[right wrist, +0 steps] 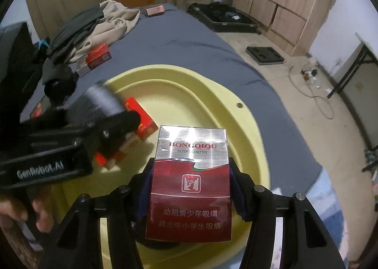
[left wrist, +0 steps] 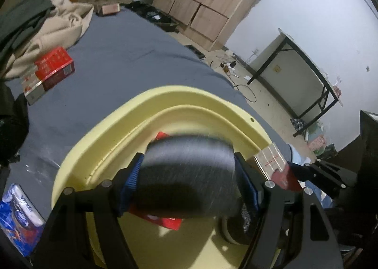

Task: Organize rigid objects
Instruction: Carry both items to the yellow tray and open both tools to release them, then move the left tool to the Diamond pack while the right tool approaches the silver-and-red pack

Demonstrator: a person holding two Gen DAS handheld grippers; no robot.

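Basically both tools hang over the yellow basin (left wrist: 184, 101), each loaded, so this looks like the drop-off stage of sorting loose items into one container.

Left tool (left wrist: 189, 174): pinching a dark grey cylinder (left wrist: 189, 169), blurred, pads pressing on its two ends, spread fairly wide because the cylinder is wide. It sits above the basin's inner floor, pointed steeply down, probably for release inside the rim and not on the bed.

Right tool (right wrist: 190, 174): pinching a cigarette pack (right wrist: 191, 174), red and silver, held by its narrow sides with the face up toward the camera. Narrow grip suits the flat box. It hovers over the near side of the basin.

Already inside the basin: a red box (right wrist: 141, 120) on the floor, partly under the left tool. Outside the basin, on the grey bed sheet (left wrist: 113, 56): stacked red boxes (left wrist: 50, 68) near a heap of clothes (left wrist: 54, 21), so the job seems unfinished.

Left wrist view only: a blue packet (left wrist: 19, 217) just beside the basin's near-left rim, and the right tool's pack seen side-on at the basin's right edge.

Right wrist view only: the pack's printed face, a hand (right wrist: 26, 207) holding the left tool's handle, and a hole in the basin rim (right wrist: 239, 105) seen clearly.
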